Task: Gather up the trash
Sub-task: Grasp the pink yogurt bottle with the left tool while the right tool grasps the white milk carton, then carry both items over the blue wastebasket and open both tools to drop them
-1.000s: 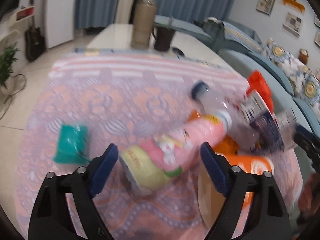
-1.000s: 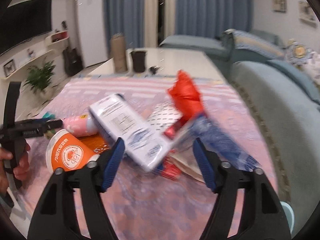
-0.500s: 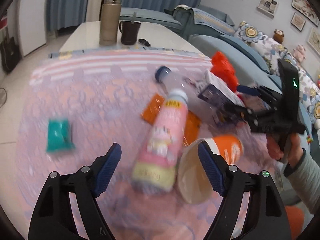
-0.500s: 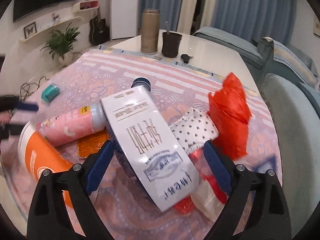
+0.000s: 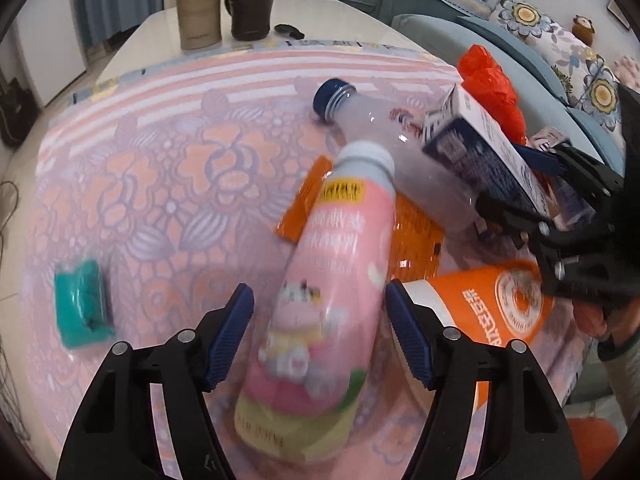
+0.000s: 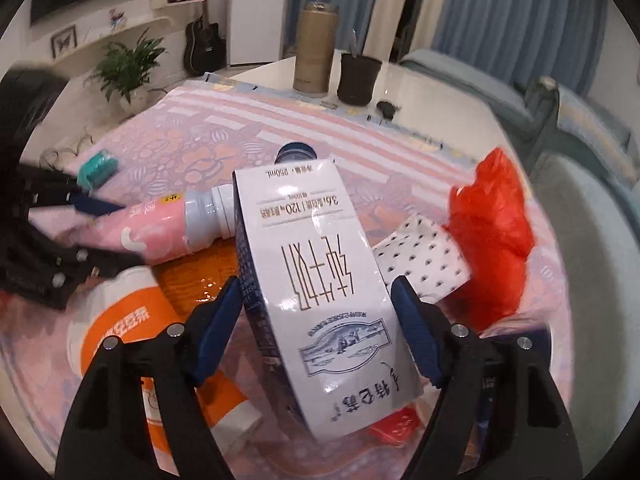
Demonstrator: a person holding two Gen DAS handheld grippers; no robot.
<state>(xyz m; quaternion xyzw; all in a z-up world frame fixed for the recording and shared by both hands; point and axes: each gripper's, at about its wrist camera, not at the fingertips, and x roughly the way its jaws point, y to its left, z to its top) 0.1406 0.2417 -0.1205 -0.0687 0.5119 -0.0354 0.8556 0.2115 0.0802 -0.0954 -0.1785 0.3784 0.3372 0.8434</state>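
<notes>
A pile of trash lies on a pink patterned tablecloth (image 5: 168, 168). My left gripper (image 5: 320, 338) is open with its jaws on either side of a pink drink bottle (image 5: 332, 300), which also shows in the right wrist view (image 6: 160, 232). My right gripper (image 6: 316, 330) is open around a white and blue milk carton (image 6: 320, 292), also in the left wrist view (image 5: 484, 156). Nearby lie an orange paper cup (image 5: 492, 308), a clear bottle with a blue cap (image 5: 384, 136), an orange wrapper (image 5: 416, 236), a red plastic bag (image 6: 488, 232) and a dotted paper cup (image 6: 420, 260).
A teal packet (image 5: 82, 308) lies apart at the left of the cloth. A tan cylinder (image 5: 199, 4), a dark cup (image 5: 250, 14) and a small black object (image 5: 290, 31) stand on the bare white table end. A blue sofa (image 6: 592, 200) runs along the right.
Both grippers have moved closer to the pile. The pink bottle now sits between the left jaws, and the carton sits deeper between the right jaws.
</notes>
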